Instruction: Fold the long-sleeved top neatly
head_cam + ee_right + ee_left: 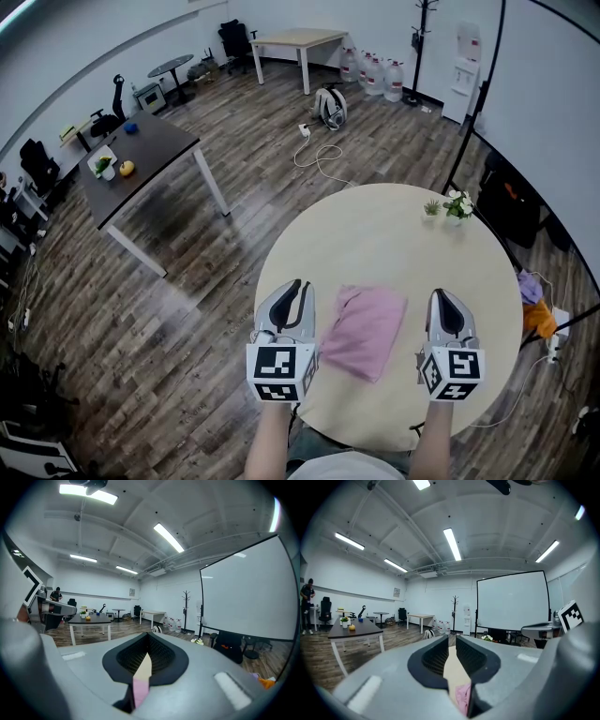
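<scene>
One top (364,330) is seen. Two grippers are seen: left gripper (298,286) and right gripper (441,296). Four tables are counted: round table (394,244), dark table (155,150), light table (295,37), small table (171,64). Two plants (458,204) and four jugs (378,73) are counted.

No word, number or brand can be read anywhere. The nearest thing to a sign is the black-and-white square markers (281,373) on the left gripper (298,286) and the right gripper (441,296) — block patterns only, no letters or digits. A small plaque (396,592) across the room and the labels on the water bottles (375,73) are too small to make out.
</scene>
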The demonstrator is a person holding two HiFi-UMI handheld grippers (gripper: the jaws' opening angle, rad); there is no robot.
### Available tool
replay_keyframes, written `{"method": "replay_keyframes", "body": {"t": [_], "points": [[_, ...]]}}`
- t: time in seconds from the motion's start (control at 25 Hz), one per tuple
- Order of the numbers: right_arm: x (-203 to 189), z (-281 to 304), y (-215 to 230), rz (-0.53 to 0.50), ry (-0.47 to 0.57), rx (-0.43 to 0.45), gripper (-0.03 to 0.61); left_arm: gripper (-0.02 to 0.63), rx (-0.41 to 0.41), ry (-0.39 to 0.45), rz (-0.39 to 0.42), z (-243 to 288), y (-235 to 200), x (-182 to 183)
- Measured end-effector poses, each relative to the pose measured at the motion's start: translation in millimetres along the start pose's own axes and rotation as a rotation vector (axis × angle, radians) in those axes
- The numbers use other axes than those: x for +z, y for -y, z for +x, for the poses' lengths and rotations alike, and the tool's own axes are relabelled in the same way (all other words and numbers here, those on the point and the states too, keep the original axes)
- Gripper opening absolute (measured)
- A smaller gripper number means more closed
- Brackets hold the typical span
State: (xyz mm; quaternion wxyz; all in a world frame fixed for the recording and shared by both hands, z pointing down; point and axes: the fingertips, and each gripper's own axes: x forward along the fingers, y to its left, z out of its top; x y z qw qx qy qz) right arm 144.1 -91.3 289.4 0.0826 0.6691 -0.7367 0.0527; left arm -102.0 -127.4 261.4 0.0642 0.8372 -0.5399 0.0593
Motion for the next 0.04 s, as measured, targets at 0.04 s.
{"method": "replay_keyframes", "body": {"t": [0.04], "points": [[0.6,0.7,1.1,0.0,0.001,-0.001,0.023,0.164,-0.001,-0.001,0.002,1.3,0.4,0.2]]}}
